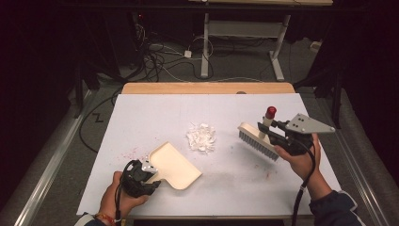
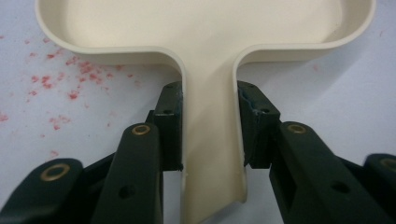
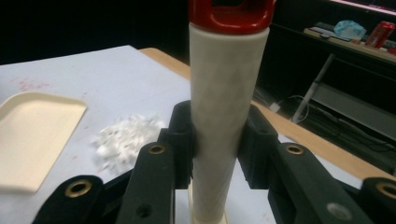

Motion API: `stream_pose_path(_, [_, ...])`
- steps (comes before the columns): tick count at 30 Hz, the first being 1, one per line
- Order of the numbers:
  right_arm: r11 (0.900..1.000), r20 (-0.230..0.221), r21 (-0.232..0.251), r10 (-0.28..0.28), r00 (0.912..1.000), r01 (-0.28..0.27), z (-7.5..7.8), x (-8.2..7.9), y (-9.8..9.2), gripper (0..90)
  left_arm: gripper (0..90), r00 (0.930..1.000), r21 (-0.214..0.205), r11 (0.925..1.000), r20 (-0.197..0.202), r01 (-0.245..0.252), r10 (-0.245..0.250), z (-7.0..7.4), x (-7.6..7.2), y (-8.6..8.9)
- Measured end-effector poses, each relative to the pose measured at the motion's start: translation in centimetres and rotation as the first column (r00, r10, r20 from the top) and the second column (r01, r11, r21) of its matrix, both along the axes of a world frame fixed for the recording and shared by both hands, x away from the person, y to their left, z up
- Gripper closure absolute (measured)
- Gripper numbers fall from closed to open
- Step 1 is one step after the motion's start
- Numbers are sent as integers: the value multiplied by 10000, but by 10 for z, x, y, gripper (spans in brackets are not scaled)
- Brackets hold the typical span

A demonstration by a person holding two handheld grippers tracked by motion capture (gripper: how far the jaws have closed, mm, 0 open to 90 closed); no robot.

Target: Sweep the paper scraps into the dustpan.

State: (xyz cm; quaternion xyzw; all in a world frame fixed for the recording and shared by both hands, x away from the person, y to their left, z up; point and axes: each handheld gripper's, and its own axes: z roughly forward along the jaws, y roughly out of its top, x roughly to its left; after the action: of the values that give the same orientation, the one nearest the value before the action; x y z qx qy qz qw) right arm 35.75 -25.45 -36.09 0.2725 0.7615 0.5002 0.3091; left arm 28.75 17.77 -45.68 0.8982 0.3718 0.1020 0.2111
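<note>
On the white table (image 1: 141, 113), left claw (image 1: 153, 181) grips a cream dustpan (image 1: 176, 165), right claw (image 1: 266, 132) a brush (image 1: 256, 140), paper scraps (image 1: 202, 137) between.

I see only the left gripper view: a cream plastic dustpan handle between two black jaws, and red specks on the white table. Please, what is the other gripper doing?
Observer: The right gripper is shut on the cream cylindrical handle of a brush with a red cap, at the right side of the white table.
Operator: Is there something to sweep?
Observer: Yes, a small pile of white shredded scraps lies between the cream plastic dustpan and the brush.
Operator: Does the brush touch the pile?
Observer: No, in the high view its grey bristles are apart from the pile, to its right.
</note>
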Motion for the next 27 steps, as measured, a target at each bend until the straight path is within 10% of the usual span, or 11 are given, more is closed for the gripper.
stream_pose_path(10, [9933, 460, 86, -1154, 9923, 1151, 9, 64, 33, 704, 636, 10000, 138, 9999, -95, -4, 5, -4, 4, -3])
stream_pose_path(27, [9928, 308, 423, -1135, 9931, 1121, -8, 124, 109, 704, 637, 9998, 9, 10000, -199, -74, 75, -8, 8, -1])
